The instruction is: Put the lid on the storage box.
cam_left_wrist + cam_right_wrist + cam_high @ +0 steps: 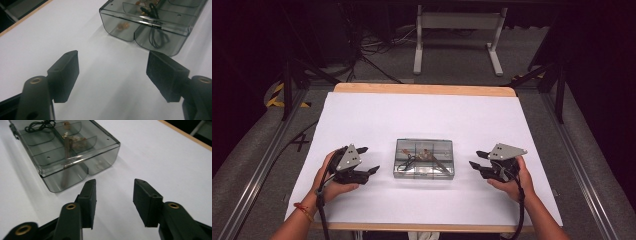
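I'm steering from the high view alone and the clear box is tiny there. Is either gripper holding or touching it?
Observer: No. The left gripper has its jaws apart over bare white table, short of the clear box.
Operator: And the right one?
Observer: The right gripper is also open with nothing between its jaws, and the box stands apart from it.
Operator: What is in the box?
Observer: A looped black cord lies in one compartment.
Operator: Anything else inside?
Observer: Small brownish bits sit in a curved compartment; I cannot tell what they are.
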